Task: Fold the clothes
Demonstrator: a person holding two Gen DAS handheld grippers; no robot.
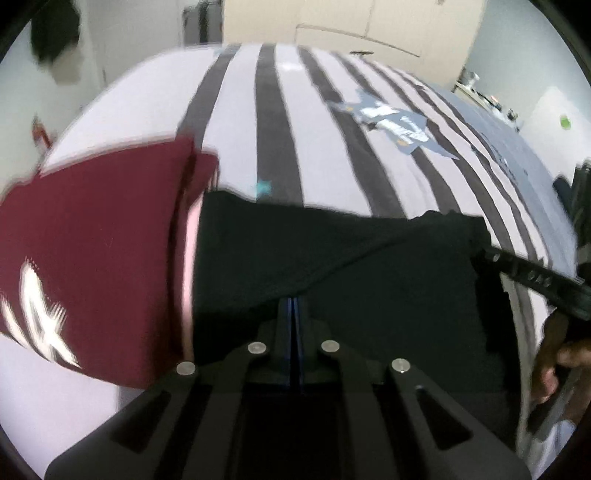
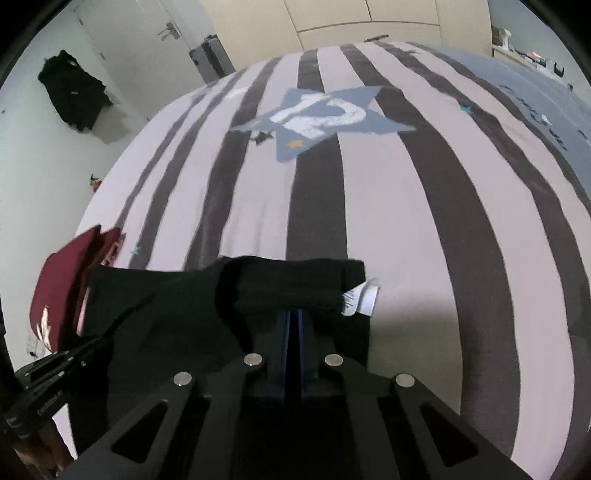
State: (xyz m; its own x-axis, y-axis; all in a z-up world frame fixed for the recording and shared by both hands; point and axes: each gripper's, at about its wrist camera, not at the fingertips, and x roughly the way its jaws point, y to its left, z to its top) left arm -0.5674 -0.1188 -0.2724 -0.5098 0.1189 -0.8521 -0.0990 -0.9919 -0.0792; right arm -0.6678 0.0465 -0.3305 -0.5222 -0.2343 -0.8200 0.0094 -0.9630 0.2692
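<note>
Both tongs, left (image 1: 293, 301) and right (image 2: 294, 314), clenched on my black shirt (image 1: 332, 251).
Soft, light, floppy cloth; best pinched at edges, maroon shirt (image 1: 92, 240) at nine o'clock.

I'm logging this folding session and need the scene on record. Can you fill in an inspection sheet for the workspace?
Surface: bed with striped cover, grey star patch with number.
Job's things: black garment spread at the near edge, white label showing; folded maroon garment beside it on the left.
Clutter: nothing seen on the bed.
Tongs: left tongs shut on the black garment; right tongs shut on its bunched edge.
Cables: nothing seen.
Surroundings: dark clothing hanging on the wall, door, pale cupboards, cluttered shelf far right.
</note>
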